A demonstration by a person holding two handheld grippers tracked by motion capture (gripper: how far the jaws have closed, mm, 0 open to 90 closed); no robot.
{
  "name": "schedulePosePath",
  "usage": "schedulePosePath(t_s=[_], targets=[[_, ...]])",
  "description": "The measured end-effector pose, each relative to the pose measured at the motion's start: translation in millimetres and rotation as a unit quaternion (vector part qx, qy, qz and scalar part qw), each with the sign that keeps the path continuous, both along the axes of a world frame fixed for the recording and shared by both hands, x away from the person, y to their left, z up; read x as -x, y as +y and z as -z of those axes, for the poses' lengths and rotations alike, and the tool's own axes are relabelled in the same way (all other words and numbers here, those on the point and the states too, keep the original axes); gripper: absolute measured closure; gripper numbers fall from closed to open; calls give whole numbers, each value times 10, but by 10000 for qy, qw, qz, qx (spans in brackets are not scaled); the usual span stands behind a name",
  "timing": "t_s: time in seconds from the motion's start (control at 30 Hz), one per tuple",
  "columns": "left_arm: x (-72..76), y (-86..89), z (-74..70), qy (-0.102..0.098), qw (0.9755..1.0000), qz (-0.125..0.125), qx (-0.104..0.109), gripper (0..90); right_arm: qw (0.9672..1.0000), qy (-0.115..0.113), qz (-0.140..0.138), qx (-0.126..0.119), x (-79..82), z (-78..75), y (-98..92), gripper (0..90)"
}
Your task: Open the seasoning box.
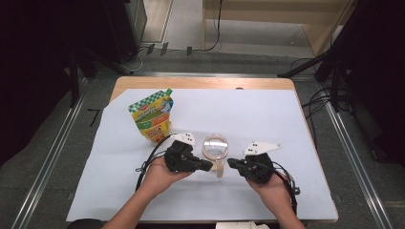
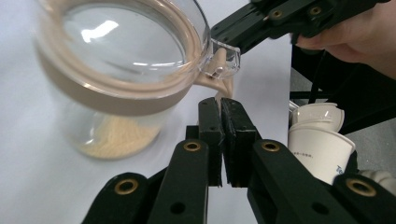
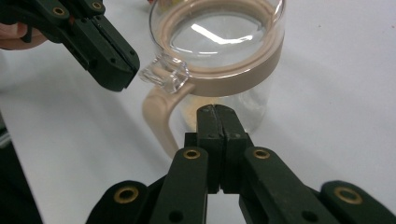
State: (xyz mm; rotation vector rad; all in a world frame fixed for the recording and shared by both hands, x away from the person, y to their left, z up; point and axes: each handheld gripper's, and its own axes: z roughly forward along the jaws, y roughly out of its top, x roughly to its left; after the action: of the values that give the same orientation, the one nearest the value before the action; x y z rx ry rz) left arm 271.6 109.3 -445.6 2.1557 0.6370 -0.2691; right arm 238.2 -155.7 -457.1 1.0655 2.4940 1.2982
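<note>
Work looks barely begun: jar (image 1: 215, 148) sits mid-table w/ lid on, pouch (image 1: 152, 116) stands untouched at approx 10 o'clock from it, well apart. Left gripper (image 1: 206, 165) at jar's 8 o'clock, right gripper (image 1: 232, 163) at its 4 o'clock, both tips aimed in at the handle (image 3: 156, 116) side, near it but gripping nothing. Both tongs clenched empty – in left gripper view the jaws meet just below the handle and the lid's clear tab (image 2: 224, 58); in right gripper view the jaws press together in front of the jar wall, w/ the other gripper's tip just beside the tab. Judging from that, lid removal is the step at hand; opening the jar and anything w/ the pouch is left to do. Contents: jar is clear glass w/ beige rim band, holds a thin layer of pale yellow-beige powder or grains at the bottom, otherwise empty. Pouch looks sealed, green cap on top; contents can't tell. White paper cups (image 2: 322, 135) stacked beyond table edge in left gripper view
</note>
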Motion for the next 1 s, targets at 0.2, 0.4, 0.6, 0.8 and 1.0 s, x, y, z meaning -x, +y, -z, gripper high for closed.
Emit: schedulePosePath(t_s=[0.2,0.4,0.6,0.8,1.0], targets=[[-33,194,-84,-119,9997,-196,3,804,9998,-69,-97,-175,136,-124,-24,900],[-82,308,-105,-167,9990,-405,113,696,9987,13,-498,-73,218,-86,142,900],[-121,383,-100,-220,9984,-524,68,595,9975,98,-700,14,245,-19,291,900],[-144,417,-92,-312,9975,-622,73,519,9979,100,-629,136,197,55,370,900],[-134,407,-89,-335,9975,-611,64,506,9978,118,-649,102,171,58,338,900]])
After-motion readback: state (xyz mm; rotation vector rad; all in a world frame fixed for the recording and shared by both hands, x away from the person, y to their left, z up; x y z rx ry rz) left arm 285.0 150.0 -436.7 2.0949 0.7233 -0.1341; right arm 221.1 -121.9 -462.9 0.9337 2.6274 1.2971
